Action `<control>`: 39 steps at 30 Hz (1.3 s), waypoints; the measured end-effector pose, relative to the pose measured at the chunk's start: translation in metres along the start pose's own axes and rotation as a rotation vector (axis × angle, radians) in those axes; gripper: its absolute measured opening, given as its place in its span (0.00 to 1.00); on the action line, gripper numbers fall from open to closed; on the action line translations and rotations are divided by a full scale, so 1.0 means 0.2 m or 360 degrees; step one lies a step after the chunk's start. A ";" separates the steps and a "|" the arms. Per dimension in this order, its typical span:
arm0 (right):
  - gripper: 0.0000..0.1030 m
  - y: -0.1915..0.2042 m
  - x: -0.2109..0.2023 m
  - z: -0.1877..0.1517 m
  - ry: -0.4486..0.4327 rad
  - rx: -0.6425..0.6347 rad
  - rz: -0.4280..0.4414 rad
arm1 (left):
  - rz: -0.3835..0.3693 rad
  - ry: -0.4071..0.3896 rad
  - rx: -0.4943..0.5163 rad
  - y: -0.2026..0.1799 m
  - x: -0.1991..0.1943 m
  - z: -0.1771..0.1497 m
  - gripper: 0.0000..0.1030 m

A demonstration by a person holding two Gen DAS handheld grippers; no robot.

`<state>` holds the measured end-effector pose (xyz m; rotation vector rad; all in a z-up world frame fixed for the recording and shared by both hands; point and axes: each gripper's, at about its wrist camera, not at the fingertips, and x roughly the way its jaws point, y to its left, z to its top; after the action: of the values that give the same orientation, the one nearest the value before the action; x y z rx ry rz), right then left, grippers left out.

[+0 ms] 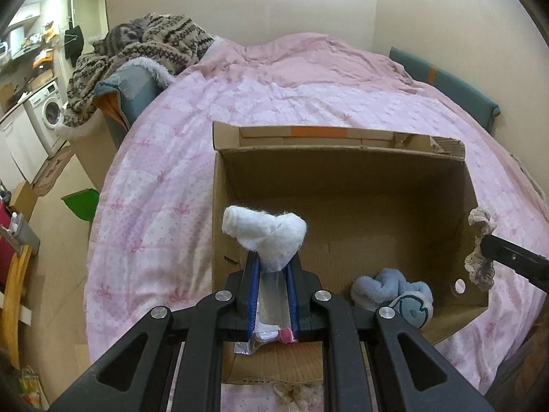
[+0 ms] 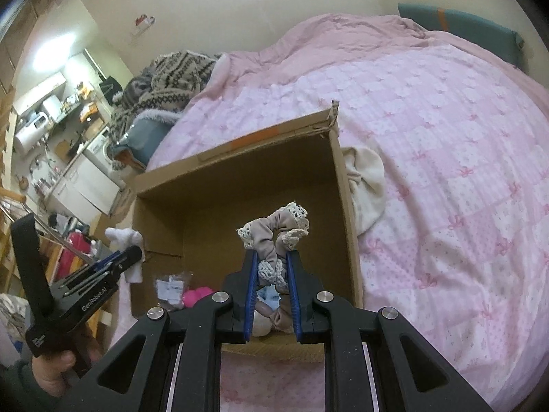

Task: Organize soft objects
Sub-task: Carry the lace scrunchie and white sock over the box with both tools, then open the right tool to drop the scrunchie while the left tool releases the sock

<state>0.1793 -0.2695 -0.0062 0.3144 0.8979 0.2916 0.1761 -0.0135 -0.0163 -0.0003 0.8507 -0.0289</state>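
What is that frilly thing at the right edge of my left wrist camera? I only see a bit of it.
Observer: A grey-beige fabric scrunchie with cream lace trim, pinched in the right gripper above the open brown cardboard box.
Operator: Is anything hiding beside the box?
Observer: Yes, a crumpled cream cloth lies on the pink quilt against the box's outer wall on the right gripper's side.

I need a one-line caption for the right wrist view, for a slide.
Right gripper holds a lace-trimmed scrunchie above an open cardboard box on a pink quilt.
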 end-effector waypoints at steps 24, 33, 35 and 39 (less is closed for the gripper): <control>0.18 0.11 0.12 -0.08 0.0174 -0.0228 -0.0105 | -0.0074 0.0099 0.0049 -0.06 0.04 -0.05 0.16; 0.18 0.11 0.12 -0.07 0.0174 -0.0217 -0.0085 | -0.0123 0.0099 0.0068 -0.09 0.02 -0.05 0.19; 0.19 0.11 0.12 -0.07 0.0163 -0.0219 -0.0083 | -0.0115 0.0092 0.0074 -0.10 0.02 -0.05 0.25; 0.20 0.11 0.12 -0.07 0.0161 -0.0210 -0.0086 | -0.0108 0.0060 0.0072 -0.10 0.00 -0.05 0.43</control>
<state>0.1798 -0.2394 -0.0225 0.1544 0.9804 0.3176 0.1677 -0.0331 -0.0218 0.0142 0.8872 -0.1122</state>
